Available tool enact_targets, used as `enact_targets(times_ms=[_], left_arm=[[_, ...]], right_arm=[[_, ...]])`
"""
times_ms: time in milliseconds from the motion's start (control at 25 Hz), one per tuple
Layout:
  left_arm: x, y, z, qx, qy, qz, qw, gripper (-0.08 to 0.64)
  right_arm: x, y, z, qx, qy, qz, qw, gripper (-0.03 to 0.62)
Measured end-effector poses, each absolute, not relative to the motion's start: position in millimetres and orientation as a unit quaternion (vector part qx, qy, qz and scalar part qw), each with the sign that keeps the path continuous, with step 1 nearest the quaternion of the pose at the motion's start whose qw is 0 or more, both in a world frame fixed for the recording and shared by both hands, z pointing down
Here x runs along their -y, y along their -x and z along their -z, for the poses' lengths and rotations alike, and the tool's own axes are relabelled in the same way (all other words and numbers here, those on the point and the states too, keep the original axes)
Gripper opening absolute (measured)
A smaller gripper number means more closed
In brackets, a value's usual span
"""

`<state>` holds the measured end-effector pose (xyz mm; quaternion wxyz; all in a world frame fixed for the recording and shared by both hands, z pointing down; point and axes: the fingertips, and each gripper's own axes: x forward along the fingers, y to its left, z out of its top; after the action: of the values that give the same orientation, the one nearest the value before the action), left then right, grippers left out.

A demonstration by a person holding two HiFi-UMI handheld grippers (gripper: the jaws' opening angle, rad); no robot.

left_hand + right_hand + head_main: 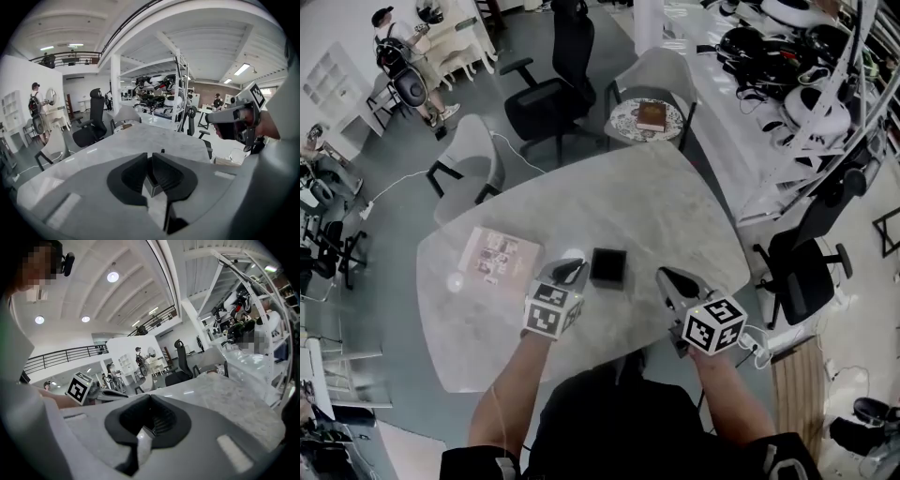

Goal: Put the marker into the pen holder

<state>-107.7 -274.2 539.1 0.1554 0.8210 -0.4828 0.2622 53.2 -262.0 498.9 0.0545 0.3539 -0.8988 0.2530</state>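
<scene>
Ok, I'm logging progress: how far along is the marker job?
No marker lies on the table, and the left gripper and right gripper are shut on nothing. A dark tip pokes up at the pen holder, so the marker is probably in already. Nothing in hand; little seems left.

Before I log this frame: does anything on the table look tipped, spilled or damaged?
Nothing stands out. The pen holder stands upright on the table, the printed sheet lies flat to its left, and nothing is spilled.
</scene>
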Motion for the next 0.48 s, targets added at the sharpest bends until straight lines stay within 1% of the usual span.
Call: enact_targets(times_ms=[160,480], left_arm=[[251,123,-520,0.513,-0.813,-0.223,0.163,0.038],[215,160,-490,0.518,-0.824,-0.181,0.141,0.014]], right_arm=[[252,-49,-498,0.901,-0.351,-0.251,0.055,0.003],[212,-13,-480,0.899,-0.369,-0.225,0.066,0.003]])
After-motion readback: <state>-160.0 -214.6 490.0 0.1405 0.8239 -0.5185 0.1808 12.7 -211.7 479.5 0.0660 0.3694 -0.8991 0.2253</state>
